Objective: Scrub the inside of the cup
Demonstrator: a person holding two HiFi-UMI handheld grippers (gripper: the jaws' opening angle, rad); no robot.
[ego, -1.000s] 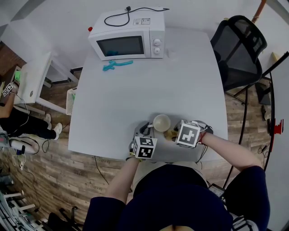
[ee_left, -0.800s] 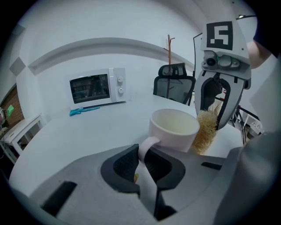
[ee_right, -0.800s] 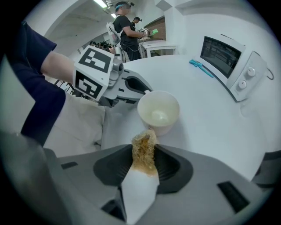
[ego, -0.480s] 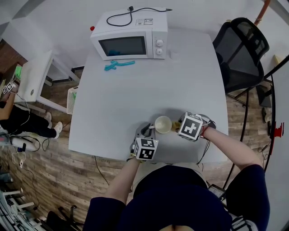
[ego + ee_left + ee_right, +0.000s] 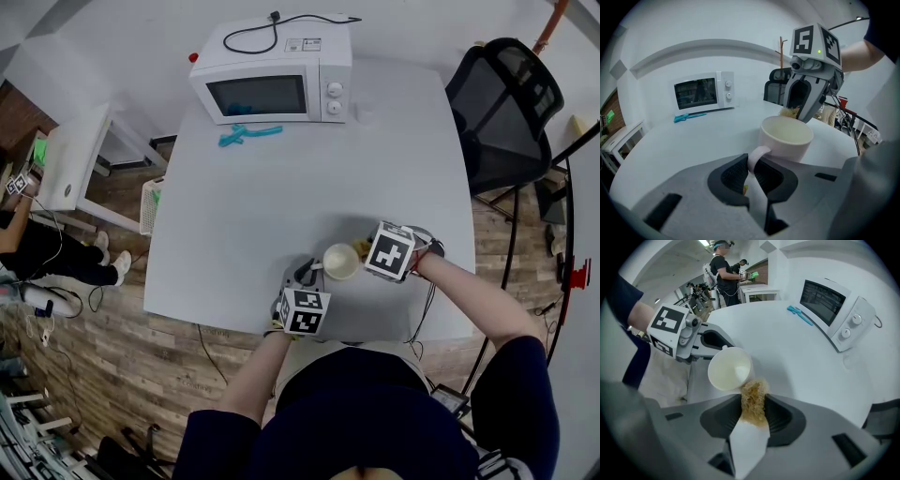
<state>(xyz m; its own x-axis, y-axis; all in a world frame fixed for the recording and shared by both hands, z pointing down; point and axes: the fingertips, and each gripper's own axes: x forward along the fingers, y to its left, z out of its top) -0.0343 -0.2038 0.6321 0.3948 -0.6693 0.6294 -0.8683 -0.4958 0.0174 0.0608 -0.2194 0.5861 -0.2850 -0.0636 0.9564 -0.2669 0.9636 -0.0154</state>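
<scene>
Near table (image 5: 684, 140) edge: handle (image 5: 753, 157) clamped in left gripper (image 5: 751, 171), cup (image 5: 787, 140) upright. Scourer (image 5: 752, 394) pinched in right gripper (image 5: 754, 411), just outside the rim. Judged: scourer to be lowered inside and wall rubbed while the handle is gripped firmly.

**Three cameras, one shared cup**

The head view looks steeply down from high above the near edge of the tabletop (image 5: 281, 206), with the microwave (image 5: 272, 84) at the far edge. The left gripper view sits low, close behind the cup (image 5: 786, 138), facing far and right toward the right gripper (image 5: 801, 112). The right gripper view, as close, faces left across the cup toward the left gripper (image 5: 721, 344). All three share cup, microwave and tabletop.
</scene>
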